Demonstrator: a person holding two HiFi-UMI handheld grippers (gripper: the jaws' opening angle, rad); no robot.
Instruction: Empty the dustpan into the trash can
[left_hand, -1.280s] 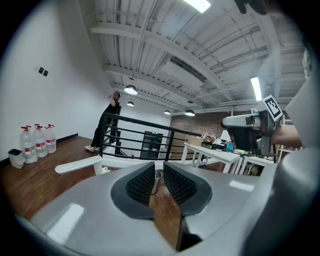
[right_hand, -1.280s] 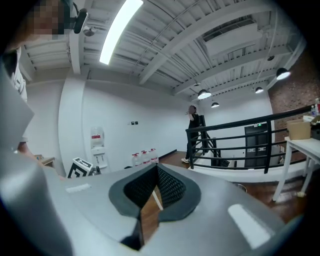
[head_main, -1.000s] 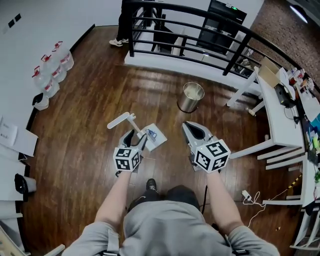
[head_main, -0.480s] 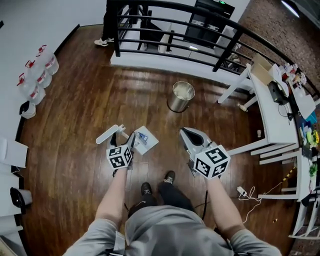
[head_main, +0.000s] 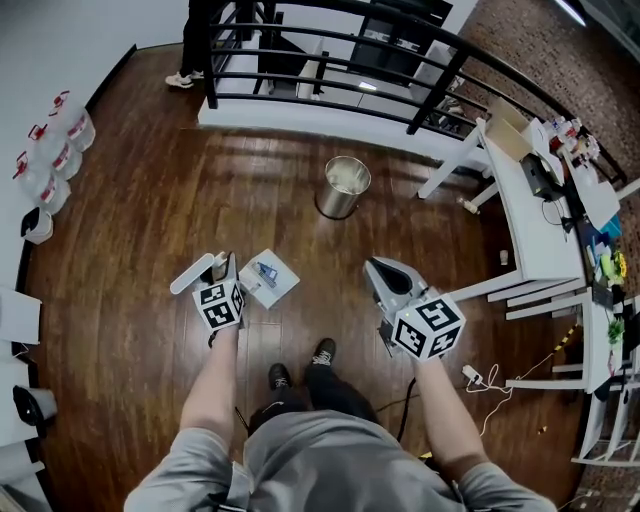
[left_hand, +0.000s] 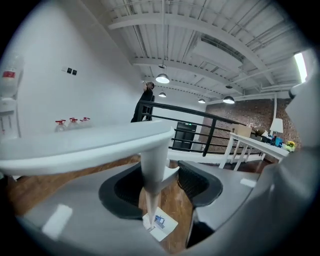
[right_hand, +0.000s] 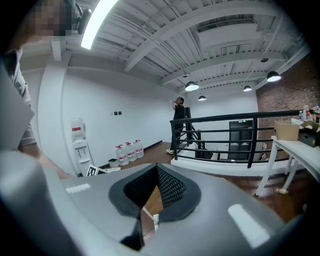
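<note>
Left gripper view: left gripper fingers closing round upright handle of dustpan, not pinching yet; dustpan sits on floor, trash can beyond, rightward. Right gripper fingers together, empty.

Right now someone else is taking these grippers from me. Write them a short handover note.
Left claw: closing round the dustpan's upright handle, which stands between its jaws. A gap shows beside the stem, so no firm grip yet.
Right claw: shut, nothing in it.
Dustpan: looks to rest on the wood floor, right by the left claw.
Trash can: upright, further ahead, apart from the dustpan.
Done: nothing emptied.
Left: finish the grip, carry the dustpan to the can, tip it in.
</note>
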